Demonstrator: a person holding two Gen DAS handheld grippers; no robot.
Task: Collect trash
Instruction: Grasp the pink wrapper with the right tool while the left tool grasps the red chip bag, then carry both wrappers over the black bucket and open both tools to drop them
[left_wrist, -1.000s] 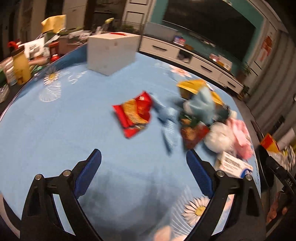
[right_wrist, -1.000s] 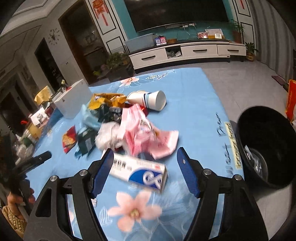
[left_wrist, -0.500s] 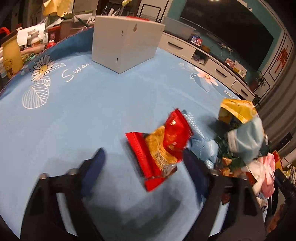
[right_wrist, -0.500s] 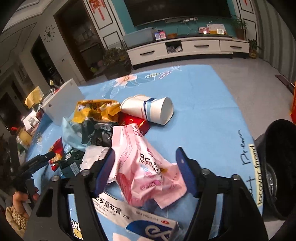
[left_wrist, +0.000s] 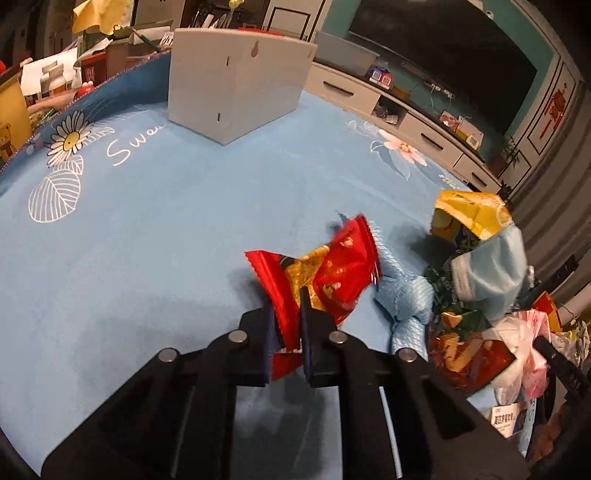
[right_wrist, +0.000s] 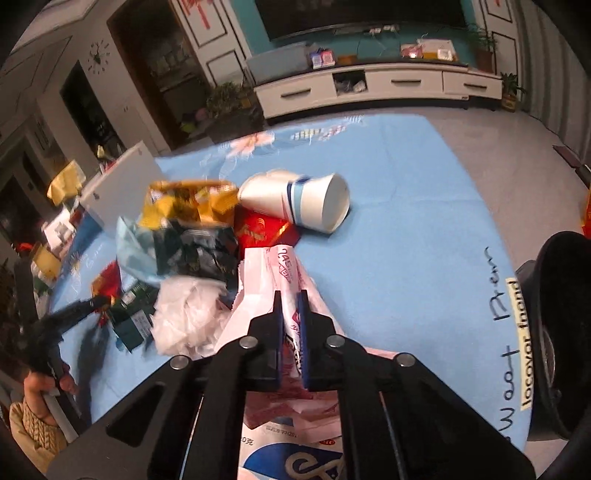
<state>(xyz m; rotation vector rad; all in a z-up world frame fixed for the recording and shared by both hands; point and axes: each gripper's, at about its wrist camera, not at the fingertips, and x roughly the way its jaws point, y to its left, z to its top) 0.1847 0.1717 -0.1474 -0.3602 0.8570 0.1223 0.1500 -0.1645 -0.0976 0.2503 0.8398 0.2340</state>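
A heap of trash lies on the blue flowered tablecloth. My left gripper is shut on a red and gold snack wrapper at the heap's left edge; the wrapper's near end is pinched between the blue pads. My right gripper is shut on a pink and white plastic bag, which bunches up between its fingers. A blue and white box lies under that gripper. In the right wrist view the left gripper shows blurred at the left, held by a hand.
A tipped white paper cup, a yellow bag, a dark green wrapper, crumpled white plastic and a light blue cloth fill the heap. A white box stands at the far side. A black bin stands off the right edge.
Both grippers came forward and down onto the heap and went from wide open to shut, the left on the red wrapper, the right on the pink bag.
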